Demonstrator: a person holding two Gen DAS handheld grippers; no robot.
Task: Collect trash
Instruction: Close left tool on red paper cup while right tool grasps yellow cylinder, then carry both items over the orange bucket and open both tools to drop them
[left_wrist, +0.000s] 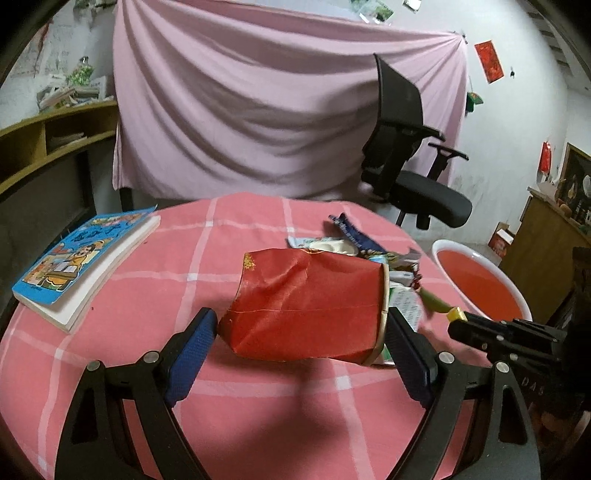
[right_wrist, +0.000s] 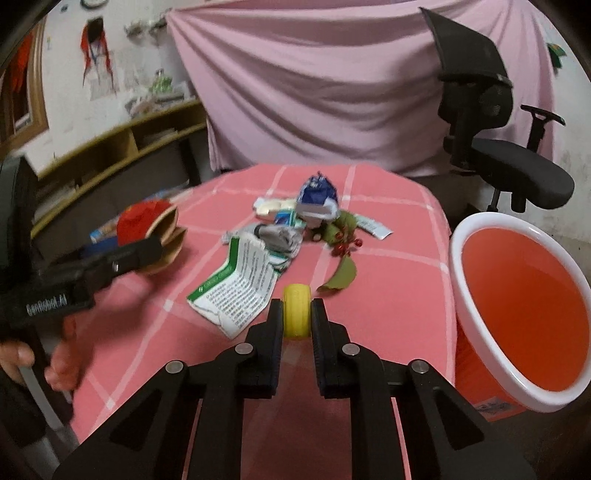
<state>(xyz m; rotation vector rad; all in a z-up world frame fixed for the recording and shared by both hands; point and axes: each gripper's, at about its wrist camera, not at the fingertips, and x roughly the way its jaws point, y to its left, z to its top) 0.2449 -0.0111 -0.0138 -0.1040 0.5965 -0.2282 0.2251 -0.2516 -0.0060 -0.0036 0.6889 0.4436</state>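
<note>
My left gripper is shut on a crushed red paper cup and holds it above the pink checked table; the cup also shows at the left of the right wrist view. My right gripper is shut on a small yellow cap over the table's near right part. A pile of trash lies mid-table: a green-and-white printed wrapper, a blue wrapper, grey crumpled paper, a green leaf and red berries. A red bin with a white rim stands at the right.
A blue-covered book lies at the table's left edge. A black office chair stands behind the table before a pink sheet. A wooden shelf runs along the left wall. A person's hand holds the left gripper.
</note>
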